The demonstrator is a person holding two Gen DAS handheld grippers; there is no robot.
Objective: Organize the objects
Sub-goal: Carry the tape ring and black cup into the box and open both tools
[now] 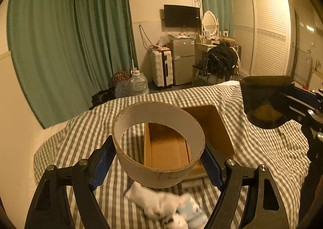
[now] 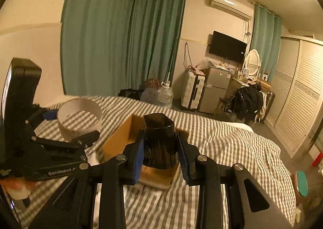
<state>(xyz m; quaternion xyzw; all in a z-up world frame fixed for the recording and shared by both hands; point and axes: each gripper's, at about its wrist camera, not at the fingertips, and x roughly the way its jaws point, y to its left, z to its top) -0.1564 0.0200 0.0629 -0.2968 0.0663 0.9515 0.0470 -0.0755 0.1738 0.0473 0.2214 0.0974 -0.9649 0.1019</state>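
Note:
My left gripper (image 1: 159, 160) is shut on a wide, hollow cardboard ring (image 1: 161, 176), white inside, held in the air above the striped bed; the ring (image 2: 79, 126) also shows at the left of the right wrist view with the left gripper (image 2: 60, 128) around it. My right gripper (image 2: 160, 152) is shut on a dark, translucent cup (image 2: 160, 140), mouth facing away; the same cup (image 1: 264, 101) hangs at the right of the left wrist view. An open cardboard box (image 1: 214, 128) lies on the bed below and beyond both; the box (image 2: 119, 140) sits just behind the cup.
The bed has a grey-and-white striped cover (image 1: 262, 148). Blurred white and pale-blue soft things (image 1: 167, 206) lie on it under the ring. A water jug (image 1: 139, 83), suitcase (image 1: 161, 67), small fridge (image 1: 183, 59) and a chair with dark clothes (image 1: 222, 61) stand beyond the bed.

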